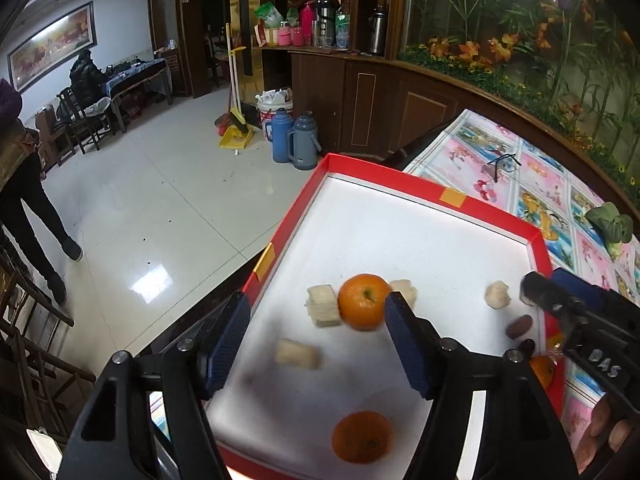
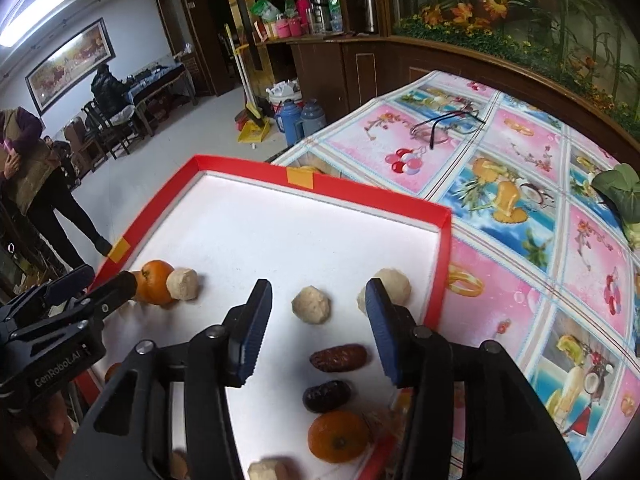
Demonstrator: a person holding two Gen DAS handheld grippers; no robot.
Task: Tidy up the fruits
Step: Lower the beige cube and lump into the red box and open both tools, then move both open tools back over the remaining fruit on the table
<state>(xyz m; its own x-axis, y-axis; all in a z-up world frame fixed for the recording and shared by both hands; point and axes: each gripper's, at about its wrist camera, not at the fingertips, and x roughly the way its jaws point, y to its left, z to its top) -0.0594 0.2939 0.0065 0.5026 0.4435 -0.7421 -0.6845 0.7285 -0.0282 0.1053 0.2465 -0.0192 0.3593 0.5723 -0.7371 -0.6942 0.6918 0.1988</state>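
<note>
Left gripper (image 1: 318, 334) hangs released over the red tray (image 1: 420, 190), an orange (image 1: 363, 301) just beyond its fingertips. Right gripper (image 2: 316, 328) gapes too (nothing held), two dates (image 2: 338, 357) below it inside the tray.
</note>
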